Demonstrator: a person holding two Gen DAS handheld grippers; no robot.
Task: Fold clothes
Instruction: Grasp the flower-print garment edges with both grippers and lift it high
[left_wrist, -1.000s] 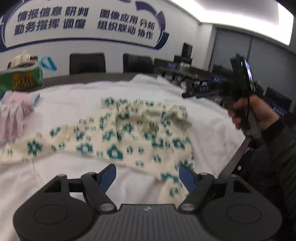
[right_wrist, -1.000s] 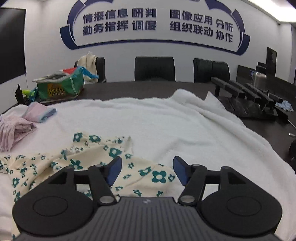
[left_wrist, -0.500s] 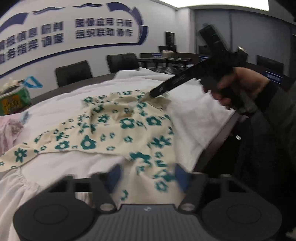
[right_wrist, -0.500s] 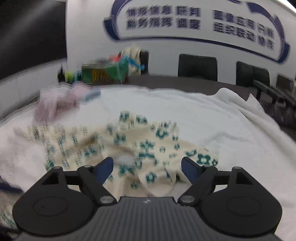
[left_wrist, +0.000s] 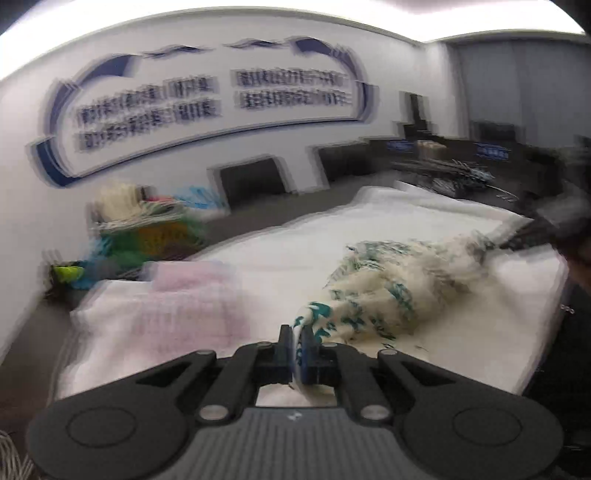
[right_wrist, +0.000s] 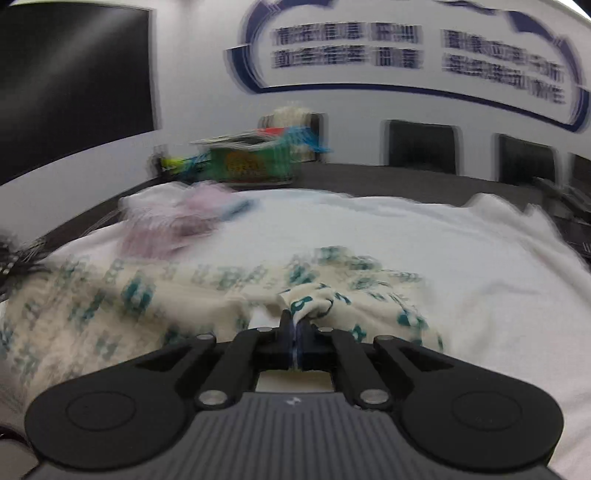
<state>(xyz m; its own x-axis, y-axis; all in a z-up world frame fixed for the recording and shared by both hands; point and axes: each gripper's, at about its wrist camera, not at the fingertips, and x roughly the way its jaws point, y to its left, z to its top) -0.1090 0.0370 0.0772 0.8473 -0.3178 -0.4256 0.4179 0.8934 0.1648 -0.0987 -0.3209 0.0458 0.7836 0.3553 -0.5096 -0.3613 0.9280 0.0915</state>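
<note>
The left gripper (left_wrist: 296, 341) is clamped on a bunched corner of the floral cloth (left_wrist: 388, 291), its 2 fingers pinched tight with fabric between them. The right gripper (right_wrist: 295, 332) likewise pinches another fold of the cloth (right_wrist: 207, 295), fingers closed on it. The cloth stretches between them across a white towel (right_wrist: 461, 266) covering the dark worktop (right_wrist: 369, 177). Beyond lies a pink garment (right_wrist: 177, 225), and farther back a green bag (right_wrist: 247, 166). Both views are motion-blurred: wall lettering (right_wrist: 369, 51) is unreadable, and in the left view the right gripper is only a dark smear at the frame edge.
</note>
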